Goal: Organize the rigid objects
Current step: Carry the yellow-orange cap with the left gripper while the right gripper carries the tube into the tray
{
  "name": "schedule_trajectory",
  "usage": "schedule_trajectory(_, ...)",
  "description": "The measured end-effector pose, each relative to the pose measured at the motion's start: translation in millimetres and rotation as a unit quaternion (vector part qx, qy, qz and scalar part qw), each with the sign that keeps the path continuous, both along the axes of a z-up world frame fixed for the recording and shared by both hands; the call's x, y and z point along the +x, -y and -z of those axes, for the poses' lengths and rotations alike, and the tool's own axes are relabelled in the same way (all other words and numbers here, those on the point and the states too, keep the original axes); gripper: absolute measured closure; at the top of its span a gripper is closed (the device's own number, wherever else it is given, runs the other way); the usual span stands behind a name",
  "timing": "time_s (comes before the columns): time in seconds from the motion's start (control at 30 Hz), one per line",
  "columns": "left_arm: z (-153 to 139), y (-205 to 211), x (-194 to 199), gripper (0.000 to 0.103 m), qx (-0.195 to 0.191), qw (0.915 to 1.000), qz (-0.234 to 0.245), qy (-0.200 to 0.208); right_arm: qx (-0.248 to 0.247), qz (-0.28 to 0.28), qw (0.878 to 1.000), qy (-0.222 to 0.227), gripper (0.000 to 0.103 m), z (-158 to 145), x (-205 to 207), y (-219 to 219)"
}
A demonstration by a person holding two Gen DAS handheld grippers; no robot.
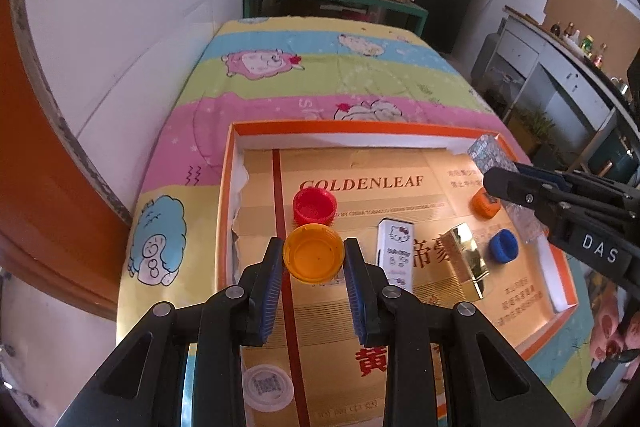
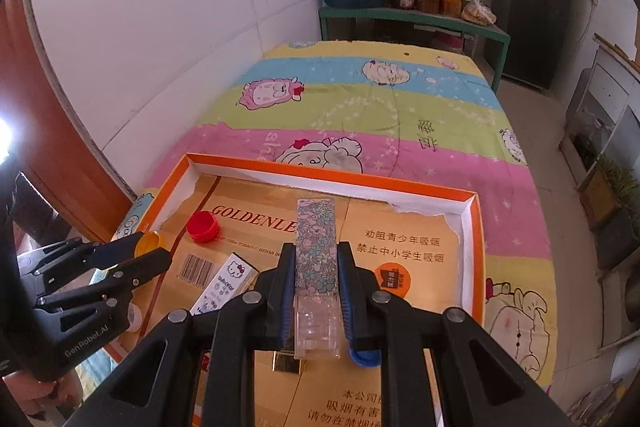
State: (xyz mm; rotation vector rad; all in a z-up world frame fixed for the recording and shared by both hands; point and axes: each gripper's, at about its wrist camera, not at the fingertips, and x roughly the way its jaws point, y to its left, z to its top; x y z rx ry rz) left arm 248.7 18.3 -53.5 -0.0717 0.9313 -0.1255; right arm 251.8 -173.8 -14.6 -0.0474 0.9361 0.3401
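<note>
A: Left wrist view first; what does the left gripper [image 1: 314, 259] have?

B: An orange-yellow cap [image 1: 314, 258], open side up; both blue pads [image 1: 267, 291] press its rim, so the fingers are closed on it, above the orange-rimmed tray [image 1: 360, 126]; a red cap [image 1: 314, 205] lies just beyond it on the gold GOLDENLEAF liner.

A: And the rest of the tray?

B: A white Hello Kitty box [image 1: 394, 253] lies flat right of the gripper; beside that a shiny gold box [image 1: 468, 259], tilted; then a blue cap [image 1: 503, 246] and an orange cap [image 1: 485, 203] near the right wall; a white round lid [image 1: 267, 387] sits low at the left (partly behind the gripper's body); the right gripper [image 1: 496, 183] comes in from the right with a floral box [image 1: 486, 151] between its fingers.

A: Now the right wrist view.

B: The right gripper [image 2: 316, 277] is clamped on the floral box [image 2: 316, 247], which has a clear plastic end nearest the camera; it points toward the tray's far wall [image 2: 332, 179]; under it I see what looks like the gold box [image 2: 286, 363] and the blue cap [image 2: 362, 357], though both are mostly hidden; the left gripper [image 2: 150, 247] stands at the left with the orange-yellow cap [image 2: 148, 241]; the red cap [image 2: 203, 225] and Hello Kitty box [image 2: 226, 283] lie between the two.
</note>
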Motion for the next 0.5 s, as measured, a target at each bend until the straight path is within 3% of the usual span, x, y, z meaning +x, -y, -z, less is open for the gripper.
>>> schedule_trajectory(0.5, 19.2, 4.0, 11.4, 0.073, 0.008, 0.9997, 0.003, -0.021, -0.024, 0.009, 0.999, -0.035, 0.083, 31.4, 27.9, -3.5)
